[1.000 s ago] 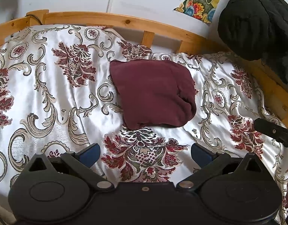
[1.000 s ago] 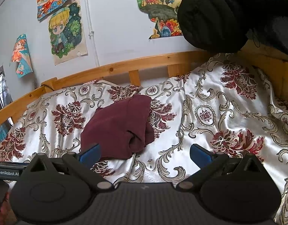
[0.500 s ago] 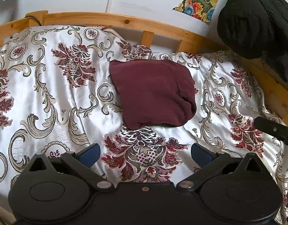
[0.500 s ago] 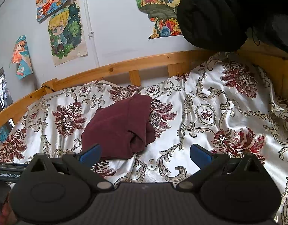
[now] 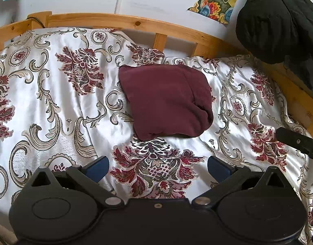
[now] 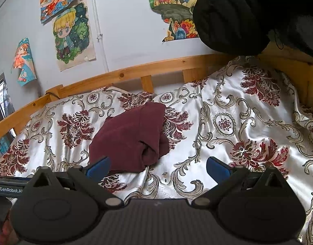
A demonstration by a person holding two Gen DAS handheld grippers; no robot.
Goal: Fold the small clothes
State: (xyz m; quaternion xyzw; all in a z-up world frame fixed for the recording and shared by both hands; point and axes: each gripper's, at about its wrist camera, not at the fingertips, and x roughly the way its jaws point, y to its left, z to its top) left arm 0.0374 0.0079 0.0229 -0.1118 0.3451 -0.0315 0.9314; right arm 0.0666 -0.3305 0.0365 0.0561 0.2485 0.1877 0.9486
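Maroon garment (image 5: 166,100) sits folded in a compact bundle, centre frame on the bed (image 5: 44,102). Left tongs (image 5: 158,168) and right tongs (image 6: 157,168) both spread wide, holding nothing, hovering short of it. Looks like fold done, hands clear so nothing disturbs it.

The black jacket (image 5: 279,20) is cut off at the top right edge in both wrist views.

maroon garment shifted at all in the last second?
No. In the left wrist view the maroon garment sits on the same spot of the floral bedspread, just below the wooden rail post.
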